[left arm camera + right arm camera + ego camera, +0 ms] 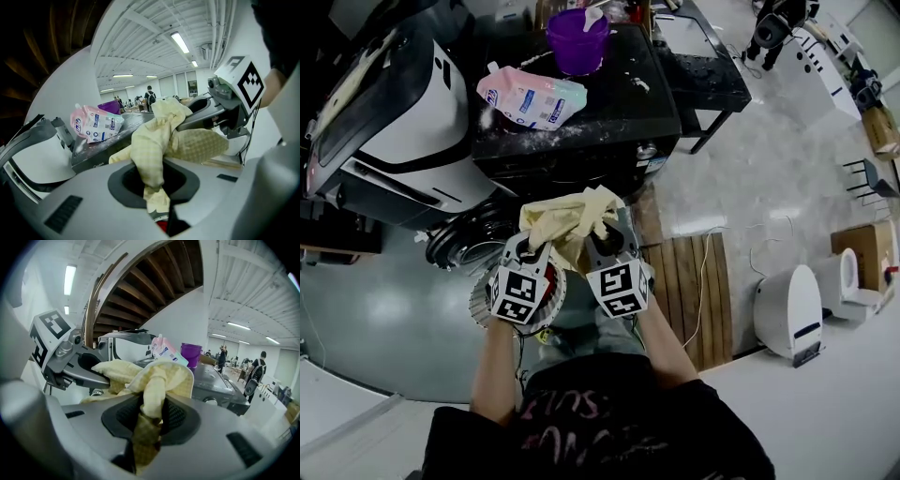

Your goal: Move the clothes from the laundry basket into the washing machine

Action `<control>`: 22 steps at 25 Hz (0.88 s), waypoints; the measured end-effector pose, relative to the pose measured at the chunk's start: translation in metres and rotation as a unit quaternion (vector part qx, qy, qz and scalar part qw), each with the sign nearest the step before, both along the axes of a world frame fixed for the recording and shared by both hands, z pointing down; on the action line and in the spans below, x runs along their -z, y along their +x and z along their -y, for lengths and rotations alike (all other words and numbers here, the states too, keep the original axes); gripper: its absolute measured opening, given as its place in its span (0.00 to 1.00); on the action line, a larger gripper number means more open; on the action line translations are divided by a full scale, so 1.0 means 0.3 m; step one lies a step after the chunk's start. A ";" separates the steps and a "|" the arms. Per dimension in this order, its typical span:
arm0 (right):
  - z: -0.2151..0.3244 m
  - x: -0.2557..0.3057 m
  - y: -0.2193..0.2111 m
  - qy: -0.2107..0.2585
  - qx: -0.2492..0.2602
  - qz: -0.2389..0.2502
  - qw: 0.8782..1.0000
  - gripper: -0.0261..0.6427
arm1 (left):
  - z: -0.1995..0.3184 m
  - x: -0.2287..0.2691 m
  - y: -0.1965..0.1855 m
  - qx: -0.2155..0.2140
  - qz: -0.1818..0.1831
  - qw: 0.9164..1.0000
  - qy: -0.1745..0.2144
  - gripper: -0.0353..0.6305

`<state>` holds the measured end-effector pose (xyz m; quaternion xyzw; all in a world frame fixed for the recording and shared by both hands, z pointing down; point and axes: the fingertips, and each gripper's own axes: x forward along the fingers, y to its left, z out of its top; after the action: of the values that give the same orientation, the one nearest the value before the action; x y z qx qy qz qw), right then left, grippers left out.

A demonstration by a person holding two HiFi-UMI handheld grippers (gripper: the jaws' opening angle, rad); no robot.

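Note:
Both grippers hold one pale yellow checked cloth up in front of the black-topped washing machine. My left gripper is shut on the cloth's left part, which is bunched between its jaws. My right gripper is shut on its right part. The two grippers stand close side by side, and each shows in the other's view: the right gripper and the left gripper. The machine's dark round opening lies just left of the grippers. The rim of a white basket shows under the left gripper.
A pink-and-blue detergent pouch and a purple bucket sit on the machine's top. A big white-and-grey door or lid stands open at the left. A wooden pallet, a white device and cables lie at the right.

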<state>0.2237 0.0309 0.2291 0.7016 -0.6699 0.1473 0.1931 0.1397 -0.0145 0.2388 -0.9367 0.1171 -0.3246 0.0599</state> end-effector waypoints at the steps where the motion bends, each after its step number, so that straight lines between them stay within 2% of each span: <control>1: 0.000 -0.004 0.029 0.001 0.002 0.002 1.000 0.19 | 0.000 -0.001 0.028 0.003 0.000 1.000 0.001 0.14; 5: -0.003 -0.013 0.129 0.000 0.007 0.015 1.000 0.19 | -0.008 -0.006 0.119 0.014 -0.001 1.000 0.000 0.14; 10: 0.004 -0.017 0.184 0.003 0.013 0.022 1.000 0.19 | -0.004 -0.012 0.172 0.016 -0.005 1.000 -0.004 0.14; 16: 0.020 -0.023 0.185 0.002 0.002 0.041 0.999 0.19 | 0.019 -0.019 0.171 0.019 -0.014 1.000 -0.010 0.14; 22: 0.002 -0.027 0.152 0.003 -0.007 0.037 0.999 0.19 | 0.015 -0.022 0.142 0.011 -0.026 1.000 -0.008 0.14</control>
<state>0.2692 0.0302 0.2373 0.7007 -0.6724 0.1724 0.1647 0.1824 -0.0190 0.2454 -0.9440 0.1260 -0.3016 0.0456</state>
